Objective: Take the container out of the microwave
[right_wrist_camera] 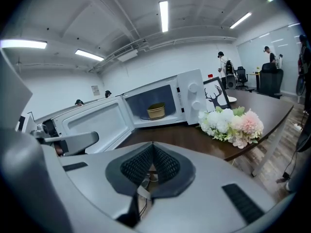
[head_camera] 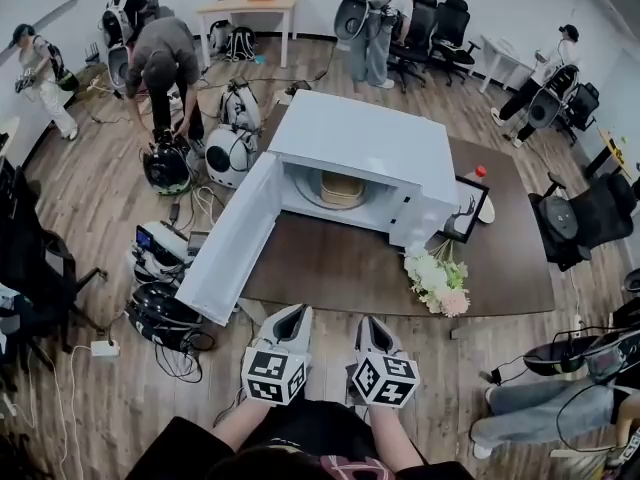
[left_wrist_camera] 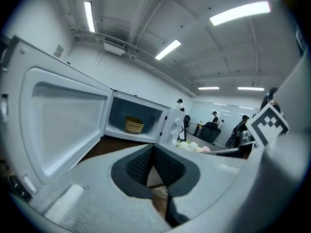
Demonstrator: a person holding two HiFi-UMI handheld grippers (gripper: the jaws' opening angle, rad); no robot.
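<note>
Head view alone shows the left gripper [head_camera: 292, 314] and right gripper [head_camera: 368, 324] side by side, short of the near edge of the dark table [head_camera: 330, 268]. On the table stands the white microwave [head_camera: 365, 153], its door [head_camera: 232, 243] swung wide. Right gripper view adds the deer picture [right_wrist_camera: 216, 95] beside the microwave and brings the flowers [right_wrist_camera: 233, 124] close. Left gripper view instead shows the door's inner face. Each gripper's jaws are pressed together with nothing between them. The tan container [head_camera: 341, 190] sits inside the microwave, well apart from both grippers.
</note>
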